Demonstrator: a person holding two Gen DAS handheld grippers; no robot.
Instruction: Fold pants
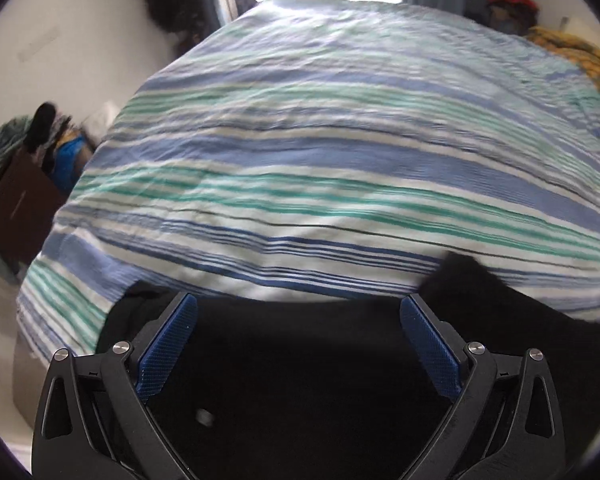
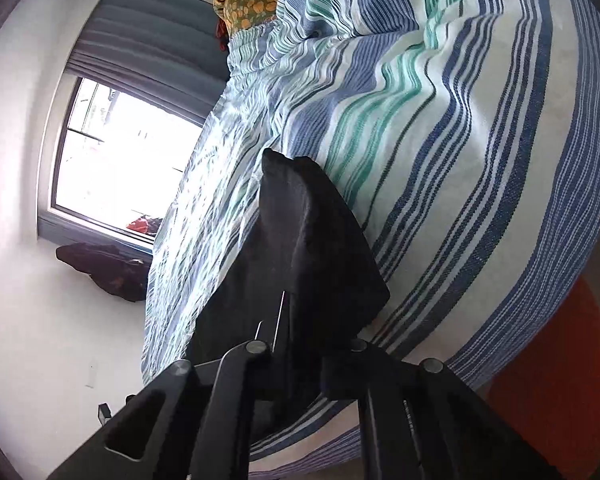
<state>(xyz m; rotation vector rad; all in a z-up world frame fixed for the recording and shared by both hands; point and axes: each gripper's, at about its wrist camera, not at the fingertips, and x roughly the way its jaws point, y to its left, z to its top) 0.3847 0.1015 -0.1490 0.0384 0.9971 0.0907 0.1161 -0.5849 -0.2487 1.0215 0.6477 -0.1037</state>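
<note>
Here the left tongs (image 1: 299, 312) gape above the black pants (image 1: 300, 380) on the striped bed (image 1: 320, 160); right tongs (image 2: 300, 350) clamp the pants (image 2: 304, 232).

Our left gripper (image 1: 299, 312) points forward and slightly down, its two black fingers spread wide with the blue ribbed pads (image 1: 168, 346) facing each other across a broad gap and nothing between them. Our right gripper (image 2: 300, 332) is rolled well over onto its side, so its view comes out tilted. Its black fingers are drawn close together, pinching a fold of the black pants (image 2: 300, 240) that stands up between them.
</note>
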